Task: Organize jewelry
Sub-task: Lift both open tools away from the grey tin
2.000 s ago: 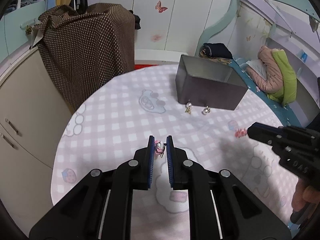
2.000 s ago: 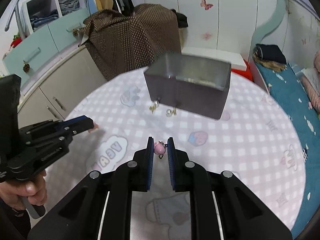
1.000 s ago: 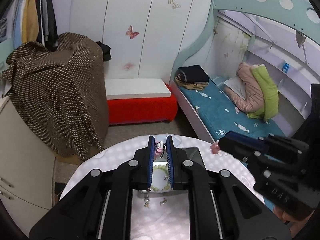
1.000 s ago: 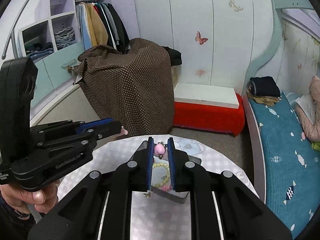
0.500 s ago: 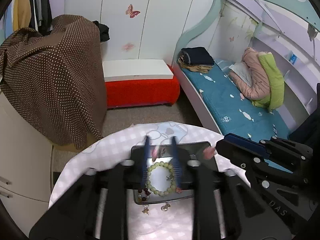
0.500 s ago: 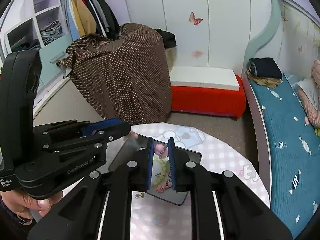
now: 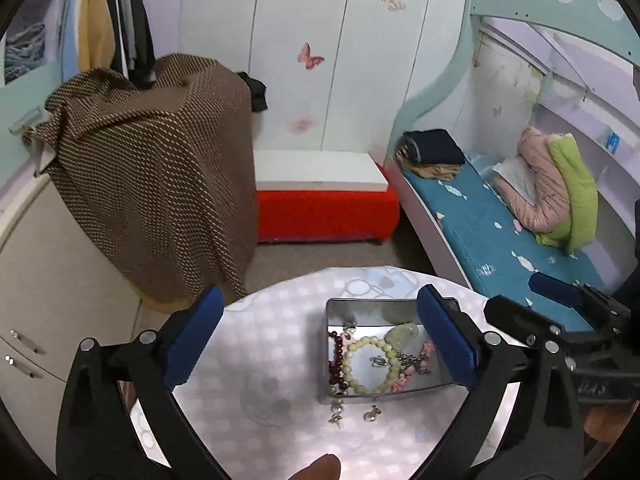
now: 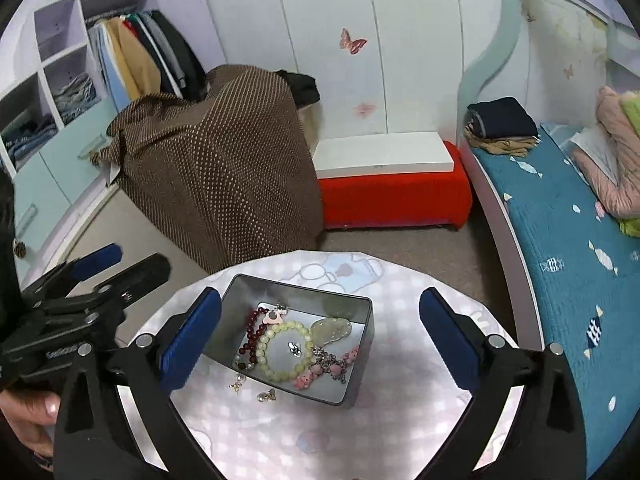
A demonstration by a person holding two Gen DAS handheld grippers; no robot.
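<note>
**Metal box holding the jewelry, both grippers spread wide above it**

Grey metal formed the open box (image 8: pixel 362 344), which sat on the round bench (image 8: pixel 404 364) under a pink checked cloth. Inside it lay a pale green bead bracelet (image 8: pixel 285 350), a dark red bead string (image 8: pixel 250 338) at its 9 o'clock side, a light green stone pendant (image 8: pixel 331 330) toward 1 o'clock, and a cluster of small pink charms (image 8: pixel 328 368) on a chain toward 4 o'clock. A small silver piece (image 8: pixel 295 347) rested within the bracelet's ring.

Two earrings (image 8: pixel 256 390) lay on the cloth just outside the box, at its 7 o'clock corner, close to the wall.

The right gripper (image 8: pixel 320 336) hung over the box with its blue-padded jaws spread wide and nothing between them. The left gripper (image 7: pixel 320 336) was likewise wide apart and empty, the box (image 7: pixel 440 378) showing beneath it, nearer its right finger. In the right wrist view the left gripper appeared at 9 o'clock; a hand (image 8: pixel 28 420) gripped its handle.

Beyond the bench stood a red bench seat (image 8: pixel 394 200), a brown dotted cloth (image 8: pixel 224 168) draped over furniture, and a bed (image 8: pixel 560 240) with a blue mattress.
</note>
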